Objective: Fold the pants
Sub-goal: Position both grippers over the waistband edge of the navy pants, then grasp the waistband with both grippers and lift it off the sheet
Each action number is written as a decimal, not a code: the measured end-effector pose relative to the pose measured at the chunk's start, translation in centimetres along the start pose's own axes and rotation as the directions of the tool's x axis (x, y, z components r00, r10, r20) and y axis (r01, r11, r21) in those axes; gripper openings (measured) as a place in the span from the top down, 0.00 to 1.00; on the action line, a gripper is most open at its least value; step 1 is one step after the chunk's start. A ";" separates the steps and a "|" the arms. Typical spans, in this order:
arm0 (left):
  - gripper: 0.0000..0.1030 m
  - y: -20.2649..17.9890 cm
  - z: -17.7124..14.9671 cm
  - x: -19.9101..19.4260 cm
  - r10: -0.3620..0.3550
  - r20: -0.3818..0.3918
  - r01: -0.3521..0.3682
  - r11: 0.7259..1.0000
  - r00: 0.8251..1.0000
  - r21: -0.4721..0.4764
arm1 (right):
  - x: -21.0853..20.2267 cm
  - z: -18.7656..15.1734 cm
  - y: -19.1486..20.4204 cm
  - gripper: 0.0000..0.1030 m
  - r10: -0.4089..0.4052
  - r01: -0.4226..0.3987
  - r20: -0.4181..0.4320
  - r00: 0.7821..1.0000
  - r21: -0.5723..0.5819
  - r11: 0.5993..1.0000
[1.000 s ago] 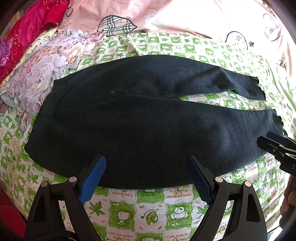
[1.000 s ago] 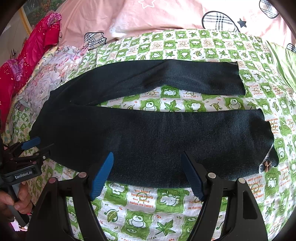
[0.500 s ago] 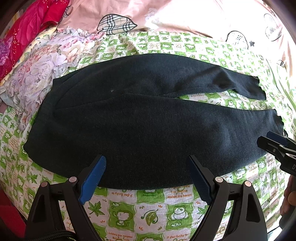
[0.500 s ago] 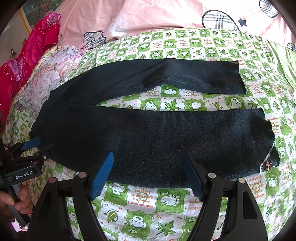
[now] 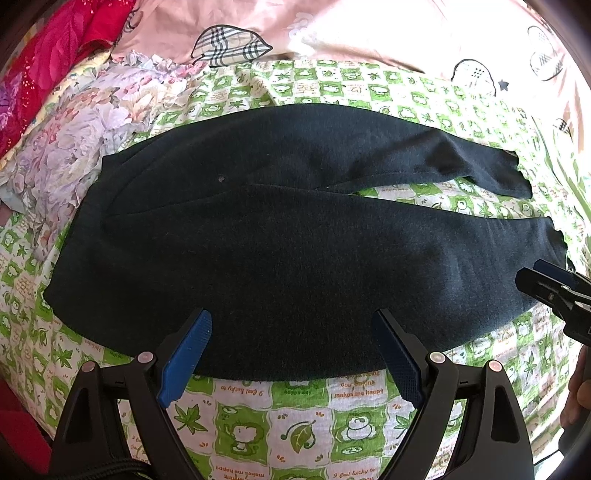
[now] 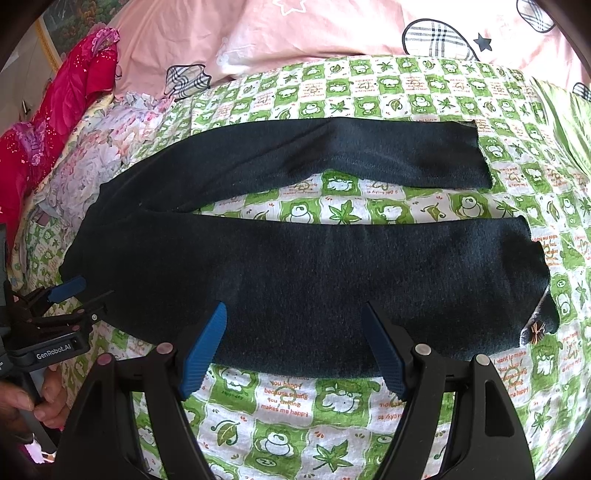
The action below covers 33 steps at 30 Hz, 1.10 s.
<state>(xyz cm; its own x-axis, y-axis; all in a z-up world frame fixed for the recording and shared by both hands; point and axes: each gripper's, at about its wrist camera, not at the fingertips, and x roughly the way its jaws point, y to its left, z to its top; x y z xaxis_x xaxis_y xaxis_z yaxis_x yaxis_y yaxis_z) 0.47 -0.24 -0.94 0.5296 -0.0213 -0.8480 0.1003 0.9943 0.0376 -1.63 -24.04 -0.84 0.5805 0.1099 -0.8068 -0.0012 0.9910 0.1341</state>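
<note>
Dark navy pants (image 5: 280,254) lie flat on the green-and-white checked bedsheet (image 5: 295,417), waist to the left, both legs running right with a gap between them. My left gripper (image 5: 291,325) is open and empty, just above the near edge of the near leg close to the waist. My right gripper (image 6: 293,315) is open and empty, above the near edge of the near leg (image 6: 332,288) toward the cuff. Each gripper shows in the other's view: the right one at the right edge (image 5: 546,284), the left one at the left edge (image 6: 74,299).
A floral cloth (image 5: 74,147) lies bunched past the waist on the left. Red fabric (image 6: 55,110) lies at the far left. A pink patterned quilt (image 6: 332,26) runs along the back. A small bow trim (image 6: 535,330) sits at the near cuff.
Both grippers have held almost still, with only a slight drift of the view. The pants have not moved.
</note>
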 end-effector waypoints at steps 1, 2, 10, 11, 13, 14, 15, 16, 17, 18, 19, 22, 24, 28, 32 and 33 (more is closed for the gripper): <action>0.13 0.0 0.1 0.1 -0.005 -0.001 0.005 1.000 1.000 -0.001 | -0.1 0.0 0.0 0.26 0.011 -0.011 0.020 1.000 0.003 1.000; 0.13 0.0 0.1 0.1 -0.013 -0.003 0.013 1.000 1.000 -0.003 | -0.1 0.1 0.0 0.26 0.021 -0.021 0.036 0.999 0.005 1.000; 0.13 -0.1 1.2 0.3 -0.078 -0.019 0.078 0.997 0.997 -0.012 | -0.4 0.6 -0.3 0.26 0.008 -0.008 0.013 1.000 0.014 1.000; 0.13 -0.1 1.4 0.4 -0.058 -0.021 0.058 0.998 0.998 0.002 | -0.3 0.9 -0.5 0.26 0.005 -0.005 0.000 1.000 0.019 1.000; 0.13 -0.1 1.8 0.5 -0.051 -0.019 0.051 0.999 0.999 0.014 | -0.3 1.1 -0.6 0.26 0.002 -0.002 0.000 1.000 0.025 1.000; 0.13 -0.2 2.0 0.6 -0.049 -0.012 0.049 0.999 0.999 0.019 | -0.3 1.1 -0.8 0.26 -0.001 0.001 0.002 1.000 0.026 1.000; 0.13 -0.2 2.3 0.7 -0.047 -0.023 0.047 0.999 0.999 0.025 | -0.4 1.2 -0.9 0.26 -0.011 0.010 0.008 1.000 0.019 1.000; 0.13 -0.2 2.5 0.9 -0.044 -0.033 0.046 0.998 0.998 0.033 | -0.4 1.4 -1.0 0.26 -0.013 0.013 0.011 1.000 0.021 1.000; 0.13 -0.2 2.9 1.0 -0.043 -0.036 0.044 0.998 0.998 0.042 | -0.5 1.6 -1.2 0.26 -0.009 0.009 0.012 1.000 0.028 1.000; 0.13 -0.3 3.2 1.1 -0.041 -0.034 0.043 0.998 0.999 0.051 | -0.5 1.9 -1.4 0.26 -0.011 0.011 0.015 1.000 0.031 0.999; 0.13 -0.4 3.7 1.3 -0.045 -0.029 0.047 0.997 0.999 0.059 | -0.6 2.2 -1.7 0.26 -0.017 0.016 0.023 1.000 0.031 0.999; 0.13 -0.3 5.0 2.0 -0.047 -0.049 0.051 0.996 0.998 0.079 | -0.7 3.1 -2.5 0.26 -0.024 0.023 0.030 0.999 0.038 0.999; 0.13 -0.3 6.1 2.5 -0.054 -0.048 0.058 0.994 0.997 0.088 | -0.6 4.0 -3.2 0.26 -0.018 0.016 0.026 1.000 0.054 0.998; 0.13 -0.5 8.2 3.3 -0.057 -0.048 0.062 0.992 0.997 0.113 | -0.6 5.6 -4.3 0.26 -0.030 0.028 0.040 0.999 0.057 0.998; 0.13 -1.1 10.3 4.2 -0.064 -0.044 0.070 0.986 0.997 0.152 | -0.3 7.3 -5.8 0.26 -0.041 0.038 0.046 0.998 0.072 0.997; 0.13 -1.3 10.8 4.4 -0.065 -0.047 0.072 0.984 0.997 0.160 | -0.3 7.8 -6.3 0.26 -0.047 0.043 0.050 0.998 0.077 0.996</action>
<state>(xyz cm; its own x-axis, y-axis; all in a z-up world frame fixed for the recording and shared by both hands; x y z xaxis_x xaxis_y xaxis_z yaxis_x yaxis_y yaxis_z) 11.74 -2.76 0.96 0.4815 -0.0812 -0.8727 0.2716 0.9605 0.0605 4.55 -30.88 3.07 0.6198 0.0593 -0.7825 0.0862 0.9860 0.1430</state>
